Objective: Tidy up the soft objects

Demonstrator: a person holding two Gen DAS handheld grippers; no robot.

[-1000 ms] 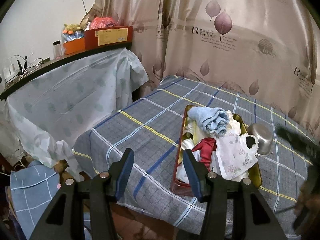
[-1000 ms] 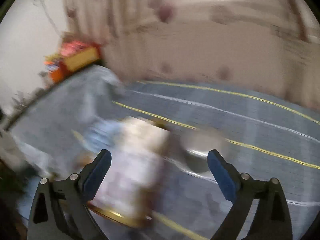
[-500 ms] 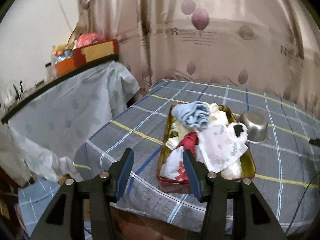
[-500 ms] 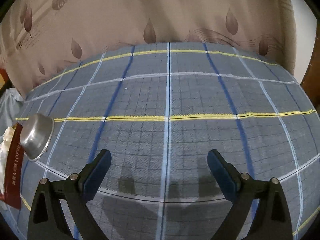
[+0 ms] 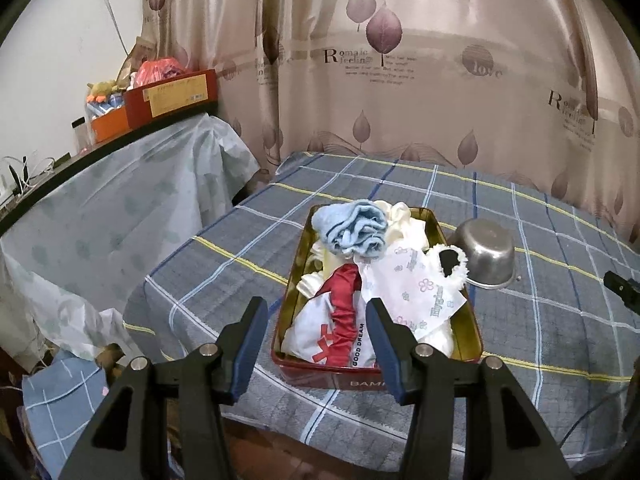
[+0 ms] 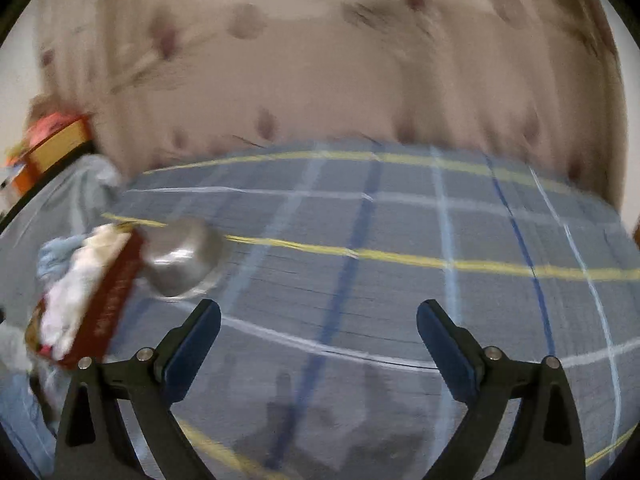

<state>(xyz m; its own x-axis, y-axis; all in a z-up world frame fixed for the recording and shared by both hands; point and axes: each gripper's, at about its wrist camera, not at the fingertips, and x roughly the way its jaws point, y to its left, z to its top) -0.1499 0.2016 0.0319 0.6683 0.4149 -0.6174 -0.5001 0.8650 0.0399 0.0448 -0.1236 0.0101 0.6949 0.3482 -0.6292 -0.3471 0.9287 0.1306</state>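
Between the spread fingers of our left gripper [image 5: 316, 334], nothing is held; just ahead of them sits the red tin [image 5: 474, 322], heaped with soft things. Nearest the jaws lies a white pouch with a red strip [image 5: 340, 326], beside it a floral packet [image 5: 416, 294], and farther in, a rolled blue towel [image 5: 352, 226] on top of cream cloths. Beyond the tin's right wall a steel bowl [image 5: 486, 254] stands upside down on the checked tablecloth [image 5: 224, 264]. Our right gripper [image 6: 318, 340] is also wide apart and empty, over bare cloth, with the tin off to its left; that view is blurred. We judge the sorting has barely begun: next we should reach into the tin and pinch one loose item cleanly, without dragging its neighbours.
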